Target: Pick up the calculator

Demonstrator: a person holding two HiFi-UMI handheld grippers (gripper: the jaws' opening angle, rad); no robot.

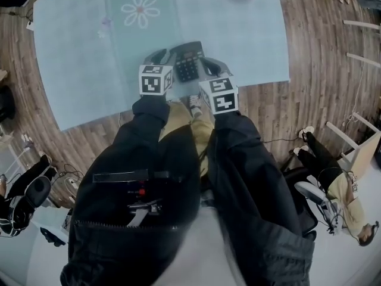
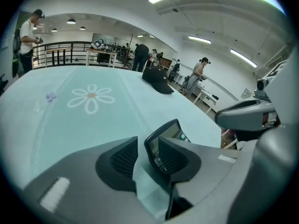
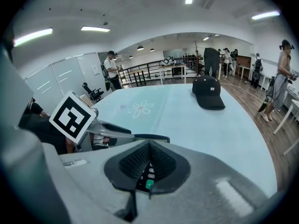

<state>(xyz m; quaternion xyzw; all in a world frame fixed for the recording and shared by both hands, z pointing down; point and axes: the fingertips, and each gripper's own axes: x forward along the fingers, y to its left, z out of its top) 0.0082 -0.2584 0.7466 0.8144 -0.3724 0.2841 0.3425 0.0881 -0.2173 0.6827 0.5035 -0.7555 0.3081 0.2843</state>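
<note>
Calculator (image 2: 169,129) between left gripper's (image 2: 146,146) jaws

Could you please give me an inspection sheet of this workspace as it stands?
Surface: cloth-covered table, pale blue, with a flower print.
Job's things: calculator on the cloth near the front edge.
Clutter: black cap at the far edge.
Grippers: left gripper open, calculator's corner between its jaws; right gripper jaws together over the keys.
Cables: thin cable on the wood floor.
Surroundings: seated person and chair nearby; standing person farther off.
</note>
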